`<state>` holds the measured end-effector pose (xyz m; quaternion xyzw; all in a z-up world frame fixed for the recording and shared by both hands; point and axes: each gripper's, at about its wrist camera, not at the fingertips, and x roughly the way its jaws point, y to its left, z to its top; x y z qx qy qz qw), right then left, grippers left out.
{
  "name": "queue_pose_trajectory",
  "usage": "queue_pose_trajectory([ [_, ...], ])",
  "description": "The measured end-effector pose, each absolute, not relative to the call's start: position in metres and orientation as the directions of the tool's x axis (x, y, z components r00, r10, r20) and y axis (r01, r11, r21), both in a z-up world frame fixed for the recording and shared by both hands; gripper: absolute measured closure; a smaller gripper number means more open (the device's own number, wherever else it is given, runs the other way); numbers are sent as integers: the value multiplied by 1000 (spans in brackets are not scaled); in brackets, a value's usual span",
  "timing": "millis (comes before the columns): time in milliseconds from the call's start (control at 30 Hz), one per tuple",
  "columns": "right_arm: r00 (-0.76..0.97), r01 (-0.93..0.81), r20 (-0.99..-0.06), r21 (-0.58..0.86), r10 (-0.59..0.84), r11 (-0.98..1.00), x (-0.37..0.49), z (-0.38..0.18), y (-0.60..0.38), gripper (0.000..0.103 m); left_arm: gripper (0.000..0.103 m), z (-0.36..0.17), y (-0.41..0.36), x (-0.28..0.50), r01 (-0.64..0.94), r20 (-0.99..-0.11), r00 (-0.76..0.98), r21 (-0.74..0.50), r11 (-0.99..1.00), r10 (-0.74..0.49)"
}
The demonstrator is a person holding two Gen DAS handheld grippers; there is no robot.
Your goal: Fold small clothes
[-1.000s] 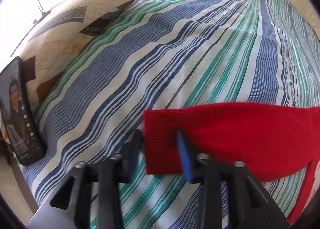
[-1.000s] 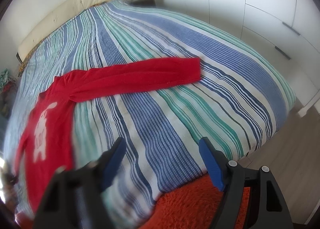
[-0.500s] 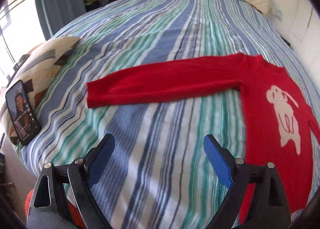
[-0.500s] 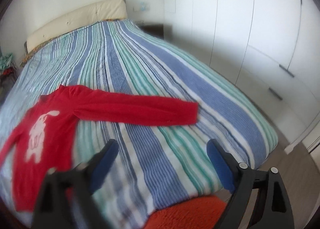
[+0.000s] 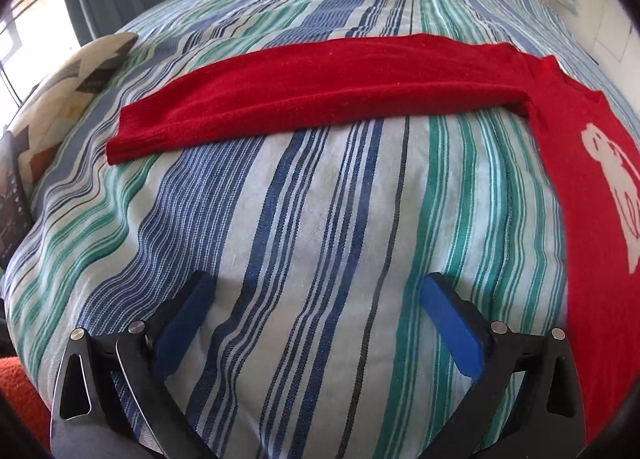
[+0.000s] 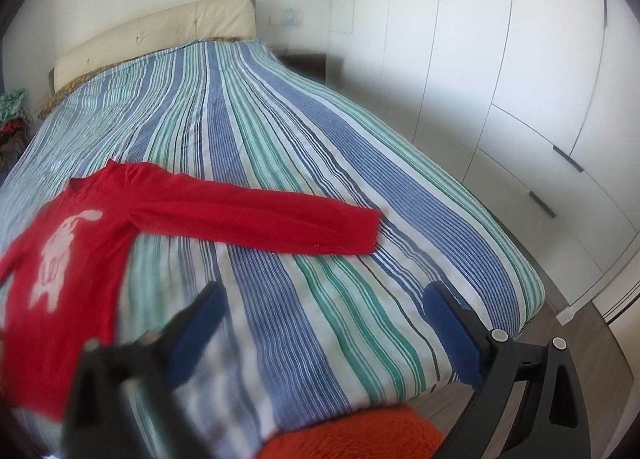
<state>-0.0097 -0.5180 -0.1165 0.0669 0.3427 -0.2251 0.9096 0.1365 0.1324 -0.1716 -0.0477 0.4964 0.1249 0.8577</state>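
A small red sweater (image 5: 580, 219) with a white rabbit print lies flat on the striped bed (image 5: 320, 239). Its left sleeve (image 5: 304, 95) stretches straight out to the left. In the right wrist view the sweater (image 6: 80, 259) lies at the left with its other sleeve (image 6: 256, 219) stretched out to the right. My left gripper (image 5: 318, 299) is open and empty, over bare bedding in front of the left sleeve. My right gripper (image 6: 322, 309) is open and empty, in front of the right sleeve near the bed's foot edge.
A patterned pillow (image 5: 68, 87) and a phone (image 5: 12, 195) lie at the bed's left edge. An orange rug (image 6: 352, 435) is on the floor below the foot of the bed. White wardrobes (image 6: 520, 99) stand to the right. The cream headboard (image 6: 152, 31) is at the far end.
My left gripper has let go of the left sleeve cuff, opened and pulled back from it. My right gripper has stayed open and drawn back a little.
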Motion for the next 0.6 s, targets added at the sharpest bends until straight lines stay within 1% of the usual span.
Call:
queue_pose_trajectory([
  [400, 650, 460, -669, -30, -360, 887, -6, -119, -519, 5, 0, -173, 130, 136, -264, -859, 478, 60, 963, 184],
  [600, 651, 466, -669, -20, -358, 885, -6, -120, -521, 5, 0, -174, 133, 139, -260, -876, 451, 55, 964, 171],
])
